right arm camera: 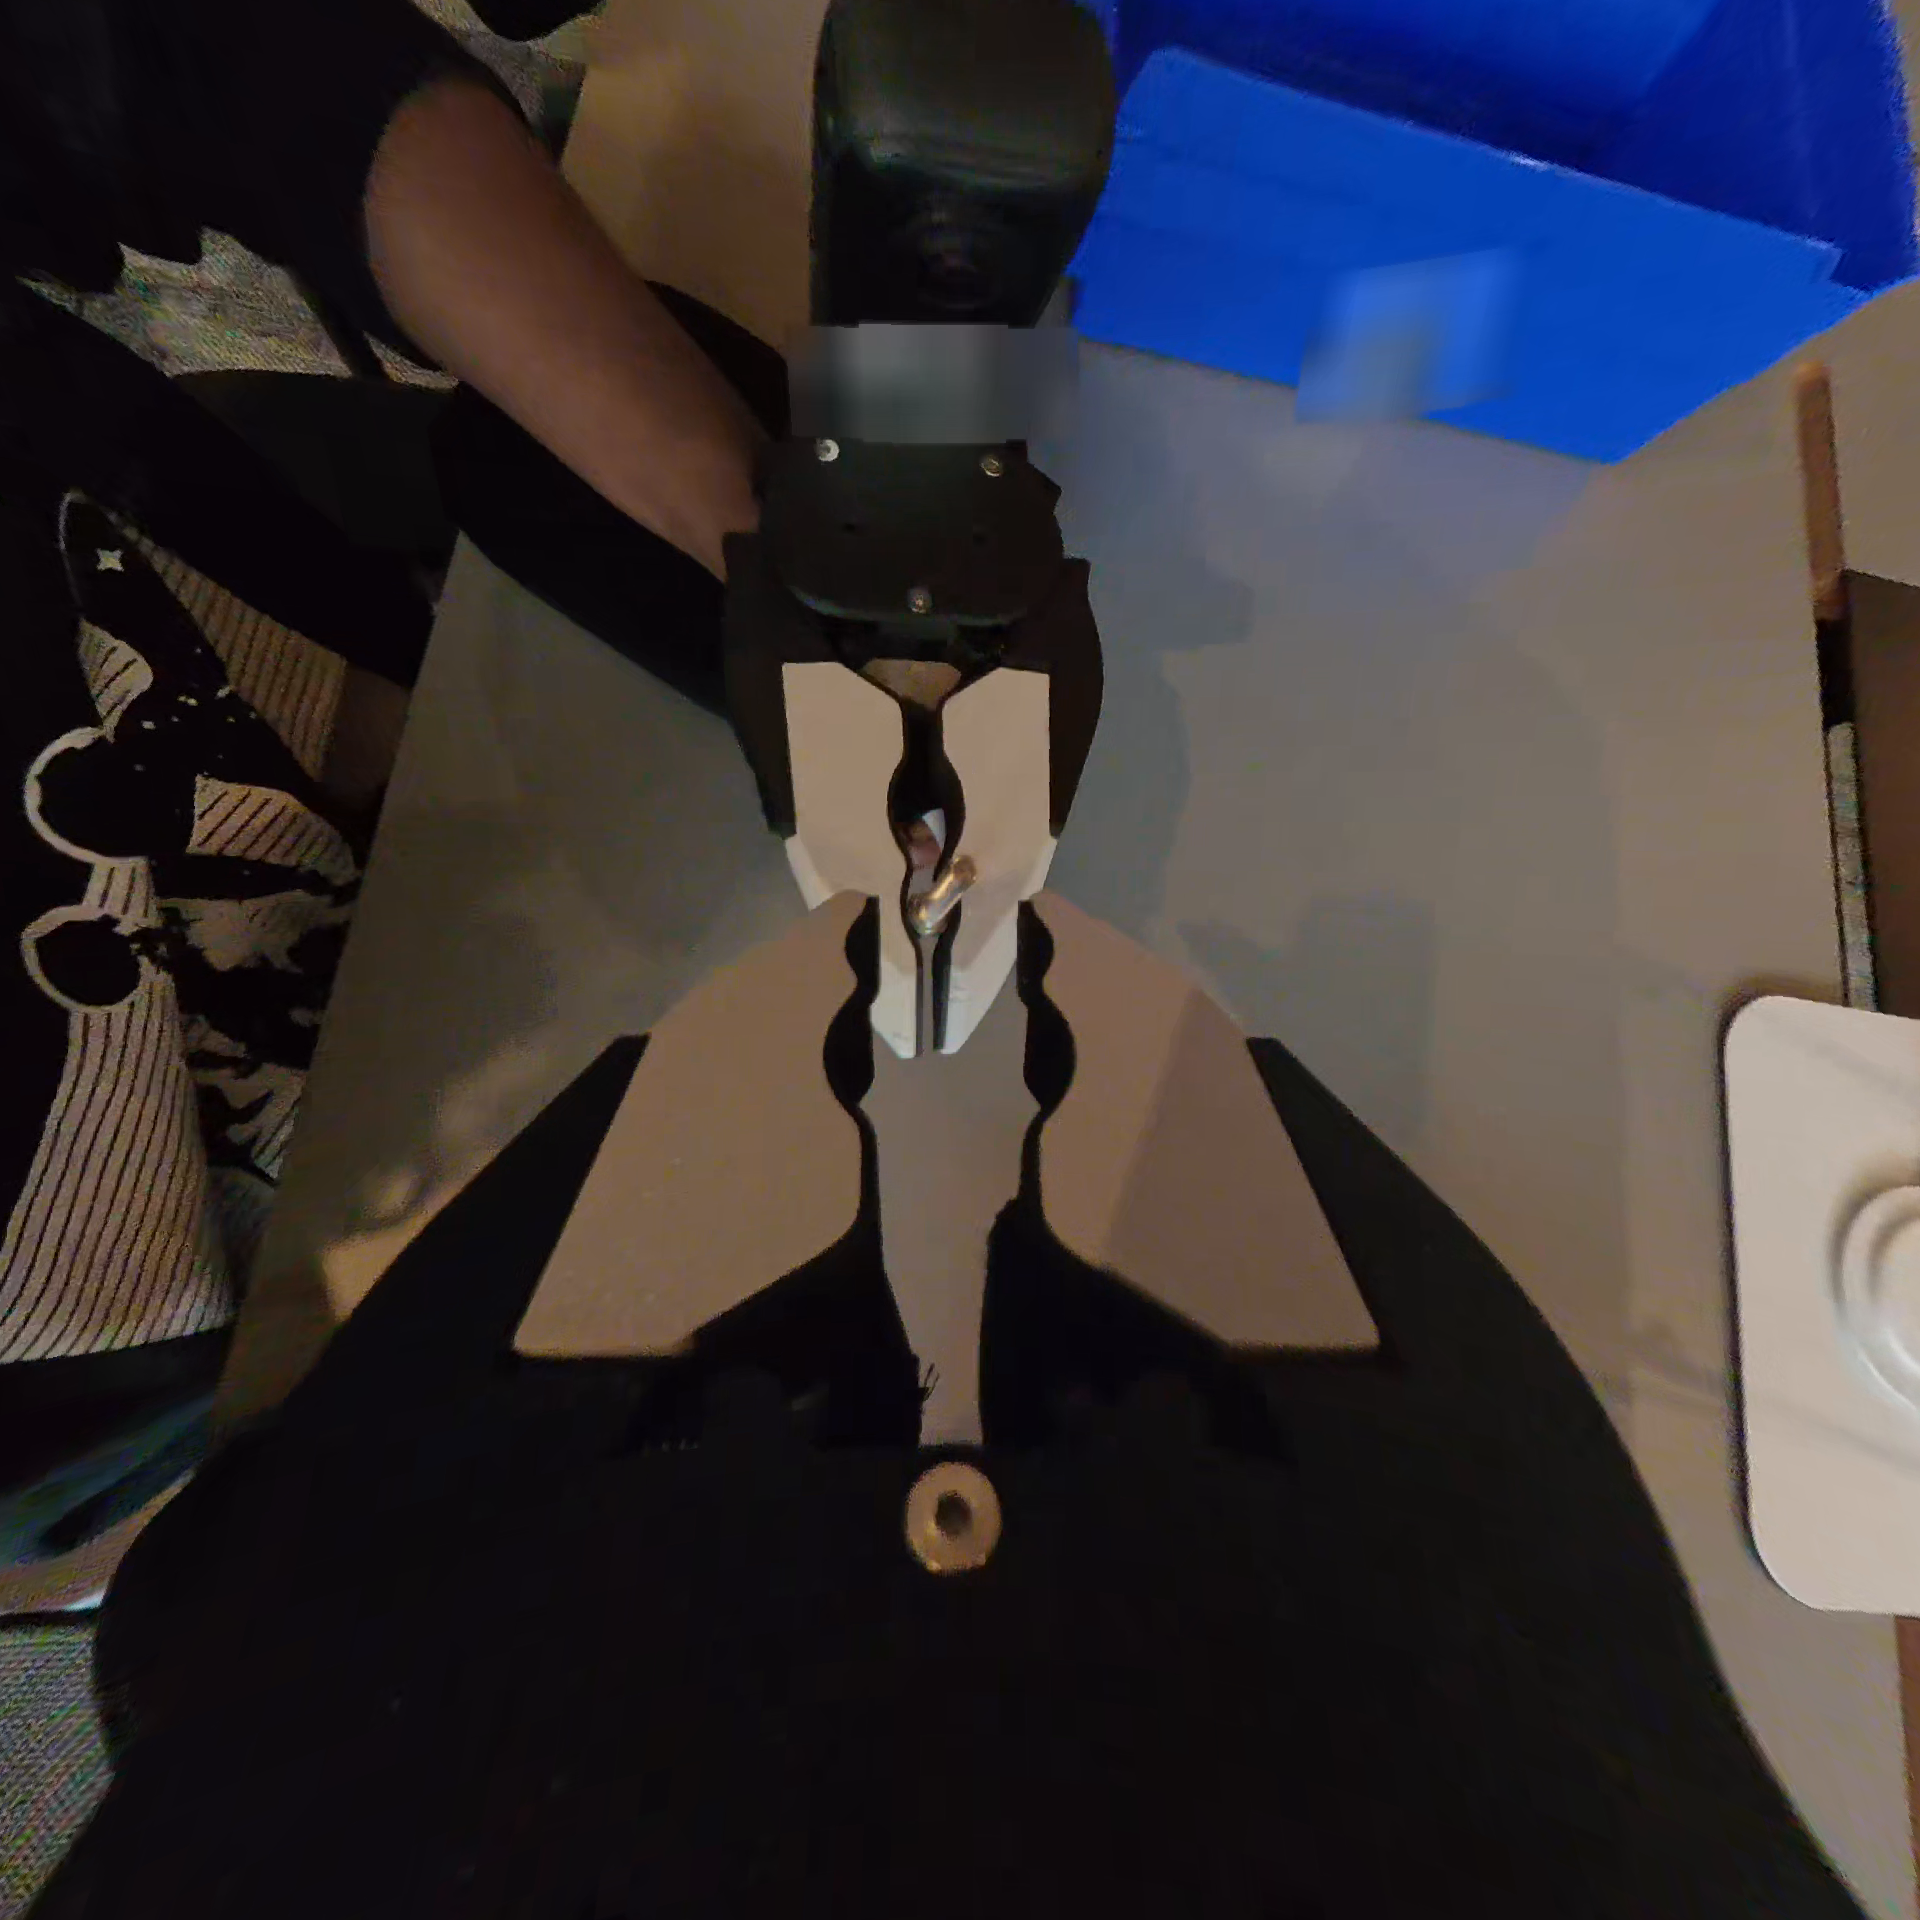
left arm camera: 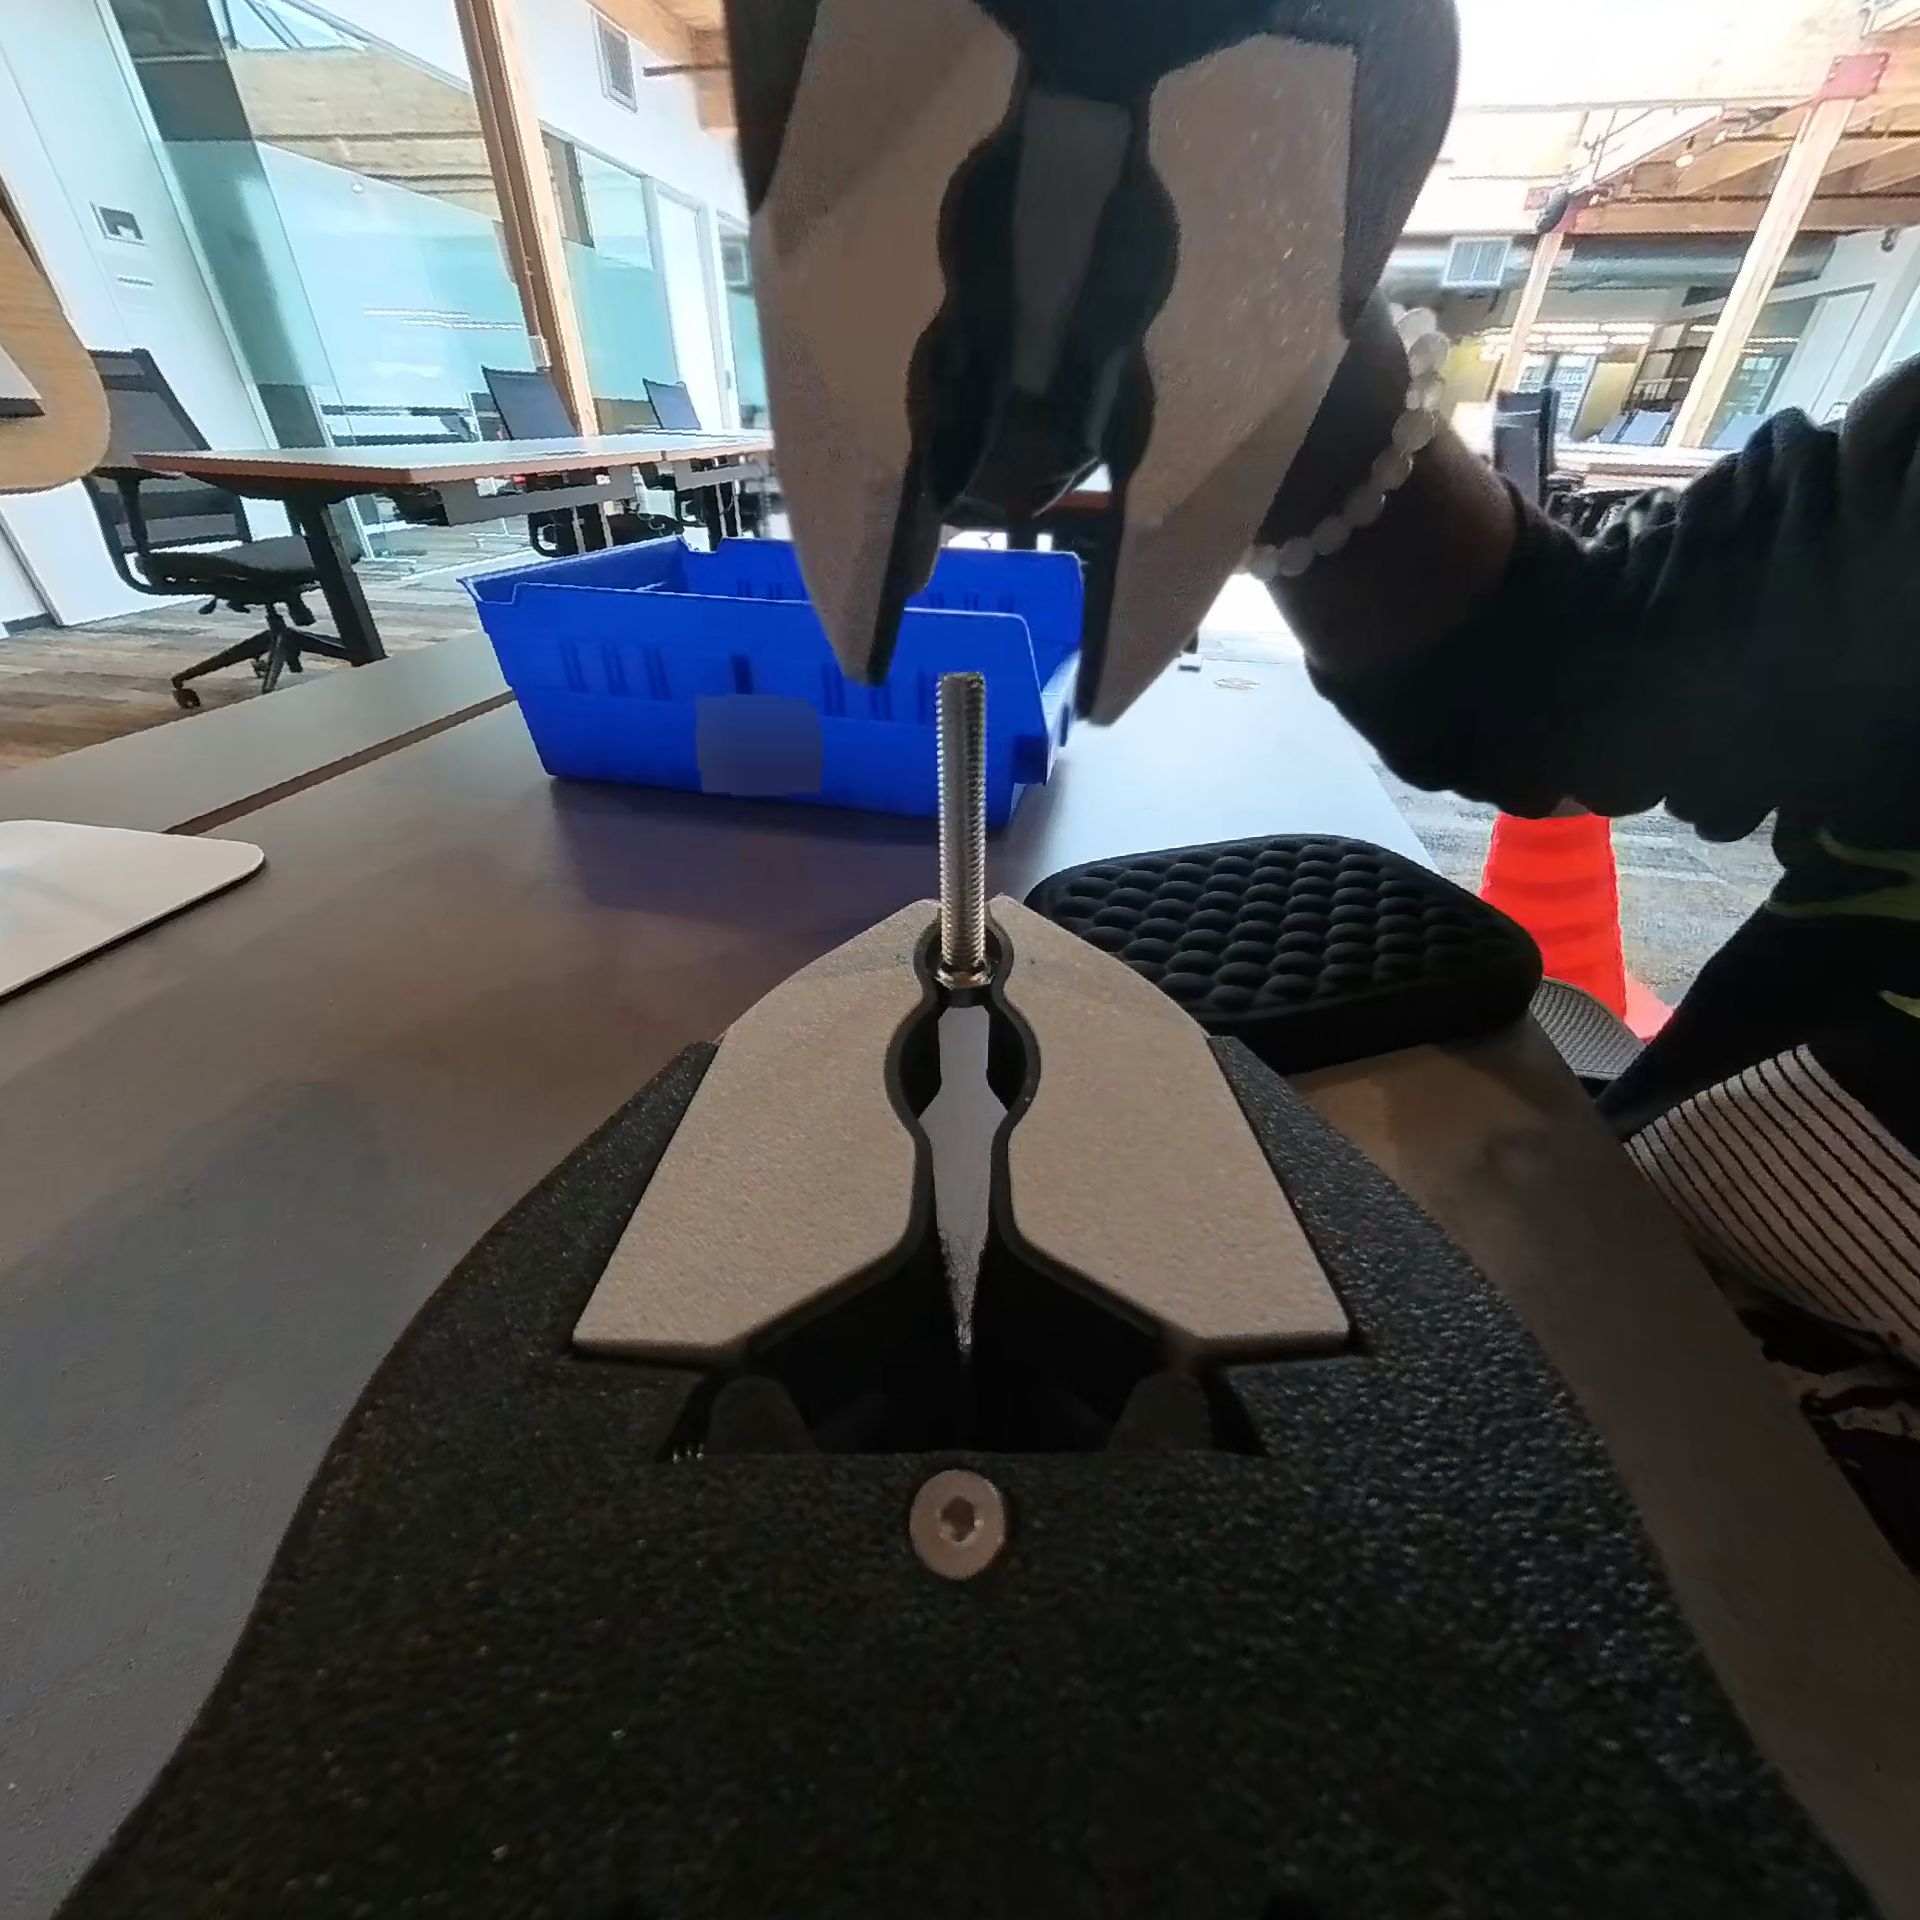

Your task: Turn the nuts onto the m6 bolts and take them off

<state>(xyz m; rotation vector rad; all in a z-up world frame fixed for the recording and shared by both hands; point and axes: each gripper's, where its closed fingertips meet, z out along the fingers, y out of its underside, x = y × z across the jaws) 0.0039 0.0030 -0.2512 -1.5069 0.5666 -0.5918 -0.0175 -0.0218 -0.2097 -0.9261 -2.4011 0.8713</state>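
Long threaded silver bolt (left arm camera: 962, 821) clamped upright in left gripper (left arm camera: 962, 935); right gripper (left arm camera: 977, 696) open directly above, apparently without nut.

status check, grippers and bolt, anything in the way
Left gripper shut on bolt, threaded end up, no nut visible on it. Right gripper open, empty, above the bolt tip. Blue bin behind, path clear.
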